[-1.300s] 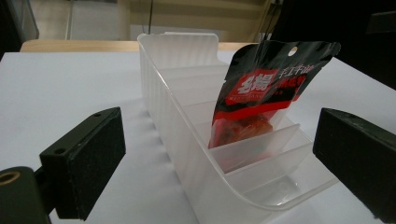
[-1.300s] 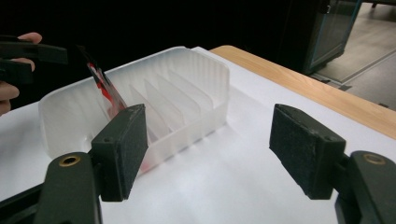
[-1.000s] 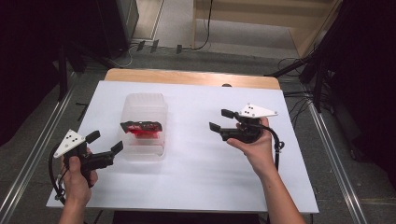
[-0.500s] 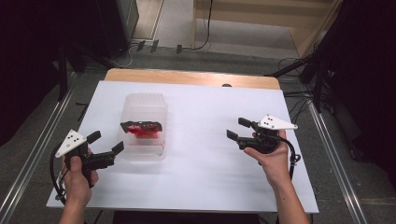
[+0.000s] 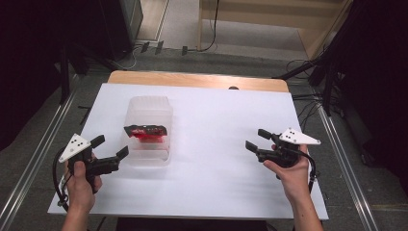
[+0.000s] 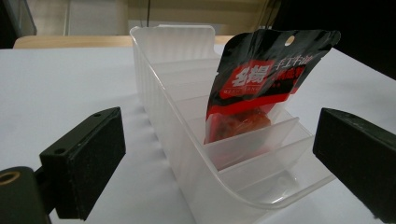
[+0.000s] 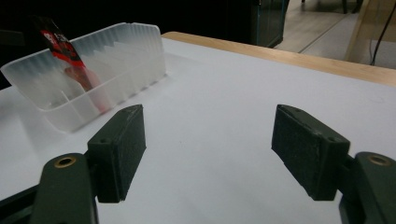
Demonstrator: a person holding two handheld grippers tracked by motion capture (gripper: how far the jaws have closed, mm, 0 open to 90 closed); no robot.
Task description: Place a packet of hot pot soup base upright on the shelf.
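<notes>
probably steadying the clear divided tray (image 5: 150, 111) at left of centre: left gripper (image 5: 109, 153), jaws apart, near its corner; right gripper (image 5: 256, 139), jaws apart, empty, lower right. better to grip the wall, avoiding the upright red snack packet (image 6: 261, 79).

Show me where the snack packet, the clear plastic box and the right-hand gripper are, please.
snack packet (image 6: 261, 79), left gripper view, on its printed front.
clear plastic box (image 5: 146, 103), high view, on its far wall.
right gripper (image 5: 257, 139), high view, midway between its open jaws' tips.
</notes>
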